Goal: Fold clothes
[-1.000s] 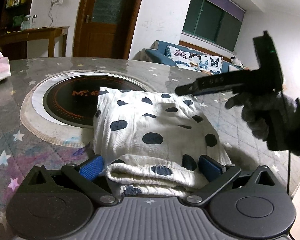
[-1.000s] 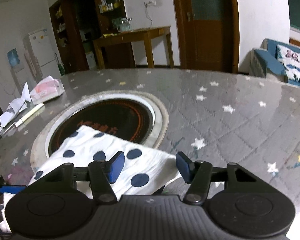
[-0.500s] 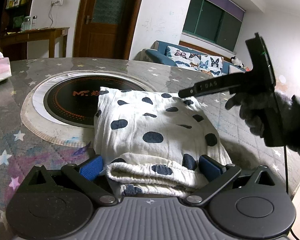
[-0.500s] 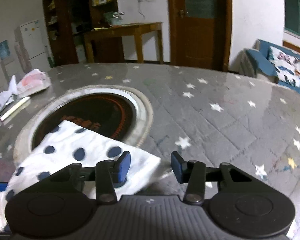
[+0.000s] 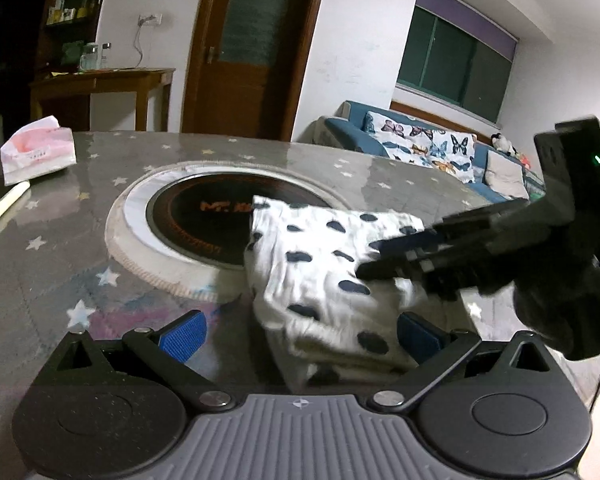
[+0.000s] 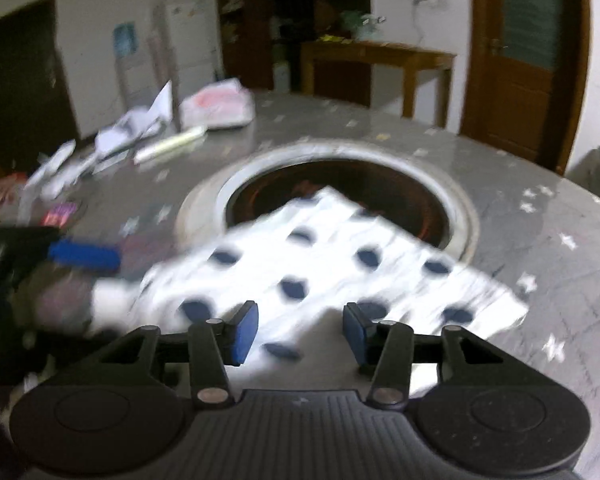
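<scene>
A folded white cloth with dark blue spots (image 5: pixel 320 264) lies on the grey star-patterned table, partly over the round black burner. My left gripper (image 5: pixel 300 334) is open, its blue pads wide apart at the cloth's near edge, with the cloth offset toward the right pad. My right gripper (image 6: pixel 298 330) is open and empty, just above the cloth (image 6: pixel 324 264), which is blurred in the right wrist view. In the left wrist view the right gripper (image 5: pixel 384 260) reaches in from the right over the cloth's right side.
A round burner with a pale ring (image 5: pixel 220 216) is set into the table (image 5: pixel 40 272). A pink tissue pack (image 5: pixel 38 156) and a white pen (image 5: pixel 4 206) lie at the far left. Crumpled papers (image 6: pixel 112 140) clutter the table's far side. A blue sofa (image 5: pixel 432 148) stands behind.
My right gripper has swung down and left over the cloth. My left gripper has shifted left and back, so the cloth now sits toward its right pad.
</scene>
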`<state>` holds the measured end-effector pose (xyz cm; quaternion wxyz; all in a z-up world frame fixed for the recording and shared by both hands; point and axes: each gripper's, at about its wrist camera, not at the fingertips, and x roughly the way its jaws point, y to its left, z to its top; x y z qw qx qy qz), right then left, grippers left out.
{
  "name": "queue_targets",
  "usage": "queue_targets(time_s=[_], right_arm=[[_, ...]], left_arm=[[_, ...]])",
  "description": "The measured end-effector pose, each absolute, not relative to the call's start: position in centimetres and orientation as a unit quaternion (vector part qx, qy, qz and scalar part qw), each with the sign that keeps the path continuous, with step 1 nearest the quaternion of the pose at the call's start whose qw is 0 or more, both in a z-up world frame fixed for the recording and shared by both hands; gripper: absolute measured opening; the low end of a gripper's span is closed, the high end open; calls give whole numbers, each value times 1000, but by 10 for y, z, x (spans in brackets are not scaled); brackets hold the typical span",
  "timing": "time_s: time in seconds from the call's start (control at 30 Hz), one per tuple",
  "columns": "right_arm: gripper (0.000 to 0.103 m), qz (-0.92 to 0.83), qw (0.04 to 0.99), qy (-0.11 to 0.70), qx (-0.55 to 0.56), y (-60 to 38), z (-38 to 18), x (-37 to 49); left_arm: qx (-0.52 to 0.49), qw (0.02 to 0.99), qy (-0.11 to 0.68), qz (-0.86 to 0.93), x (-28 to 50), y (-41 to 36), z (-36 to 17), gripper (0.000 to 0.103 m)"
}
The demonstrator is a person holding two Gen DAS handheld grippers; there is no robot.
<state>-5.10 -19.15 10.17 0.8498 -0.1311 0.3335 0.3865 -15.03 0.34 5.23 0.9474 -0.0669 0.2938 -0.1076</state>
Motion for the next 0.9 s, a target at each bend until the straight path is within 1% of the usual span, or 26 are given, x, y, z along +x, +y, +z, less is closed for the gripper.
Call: queue_targets(time_s=[0.07,0.13,0.33,0.53,0.63,0.77,0.9], right_arm=[[48,390,848,329,-143,-193,102,-60],[50,389,853,325,-125,-201,109,-57],[51,315,891,318,-76,-233,124,-11],[51,258,902,347,-15,-263,112,38],[54,264,891,369,6,-268,100,51],[54,259,889,376,16,-273,91,55],[54,262,886,381,21,-277,90,55]], left_arm=[[-64,944,300,-117,-155,7,51,103],[-59,942,305,-128,-160,9,50,103],[-25,935,326,-138,-167,0,41,103],[-1,935,331,-132,-164,-6,36,103],[5,935,330,-131,-163,-7,33,103],[1,936,326,-133,-161,-5,31,103],[0,938,318,-140,-160,-4,32,98]])
